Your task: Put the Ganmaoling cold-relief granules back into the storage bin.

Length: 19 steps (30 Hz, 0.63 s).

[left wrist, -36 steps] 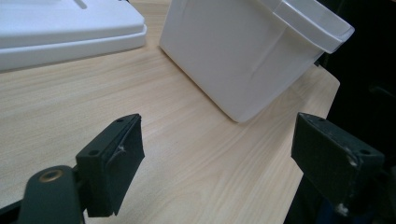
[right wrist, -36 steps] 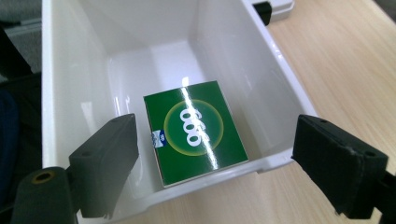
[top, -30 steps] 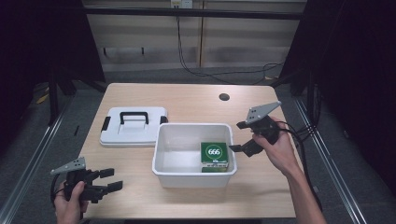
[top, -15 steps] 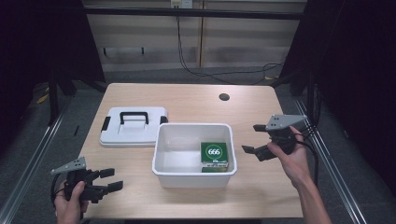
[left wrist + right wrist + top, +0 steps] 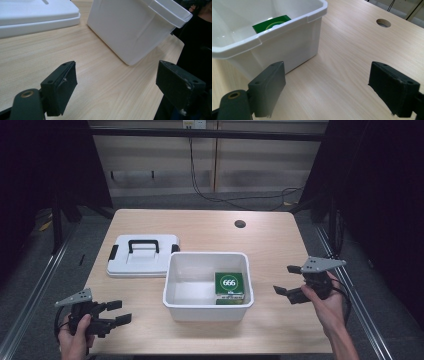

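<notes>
A white plastic bin [image 5: 207,302] stands in the middle of the table, with a green box marked 666 [image 5: 229,285] lying in its right half. In the right gripper view the green box [image 5: 270,22] peeks over the bin's rim [image 5: 287,26]. My right gripper [image 5: 287,280] hovers open to the right of the bin, nothing between its jaws. My left gripper [image 5: 117,312] rests open near the table's front left corner, also holding nothing. In the left gripper view the bin's wall [image 5: 130,32] rises ahead.
A white lid with a black handle [image 5: 142,254] lies flat to the left of the bin; its edge [image 5: 37,17] shows in the left gripper view. A round cable hole [image 5: 240,224] sits at the back right of the table [image 5: 280,325].
My right gripper has drawn away from the bin to the right and down toward the table's front. The left gripper has stayed put.
</notes>
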Motion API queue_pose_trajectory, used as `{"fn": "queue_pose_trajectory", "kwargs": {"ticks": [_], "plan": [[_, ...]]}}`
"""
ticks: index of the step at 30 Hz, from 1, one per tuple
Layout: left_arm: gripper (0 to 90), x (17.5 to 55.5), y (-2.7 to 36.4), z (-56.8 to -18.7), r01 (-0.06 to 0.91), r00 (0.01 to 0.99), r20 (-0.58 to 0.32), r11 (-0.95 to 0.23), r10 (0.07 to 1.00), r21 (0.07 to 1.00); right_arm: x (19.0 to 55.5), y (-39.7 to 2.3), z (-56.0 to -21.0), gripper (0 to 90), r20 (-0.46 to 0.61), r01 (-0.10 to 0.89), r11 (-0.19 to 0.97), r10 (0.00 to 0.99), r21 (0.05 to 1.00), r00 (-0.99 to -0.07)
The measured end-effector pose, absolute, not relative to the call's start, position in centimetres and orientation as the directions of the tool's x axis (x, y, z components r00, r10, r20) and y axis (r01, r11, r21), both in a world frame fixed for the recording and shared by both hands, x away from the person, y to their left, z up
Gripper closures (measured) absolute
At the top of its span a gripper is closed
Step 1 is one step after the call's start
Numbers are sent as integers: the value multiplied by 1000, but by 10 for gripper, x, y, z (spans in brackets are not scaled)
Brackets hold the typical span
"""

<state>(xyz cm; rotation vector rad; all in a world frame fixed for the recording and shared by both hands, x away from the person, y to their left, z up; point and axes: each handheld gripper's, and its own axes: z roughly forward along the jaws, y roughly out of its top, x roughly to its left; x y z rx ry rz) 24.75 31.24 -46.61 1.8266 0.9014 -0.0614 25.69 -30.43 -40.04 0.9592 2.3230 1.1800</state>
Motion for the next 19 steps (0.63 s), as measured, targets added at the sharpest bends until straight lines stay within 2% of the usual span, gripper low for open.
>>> {"fn": "queue_pose_trajectory", "kwargs": {"ticks": [11,19], "plan": [[176,247,313,-466,599,716,-433,-164,548,784,233,-317,-437,135,29,464,371,755,805,-655],[175,247,313,-466,600,716,-438,-160,544,784,228,-326,-465,134,54,513,330,799,792,-598]]}}
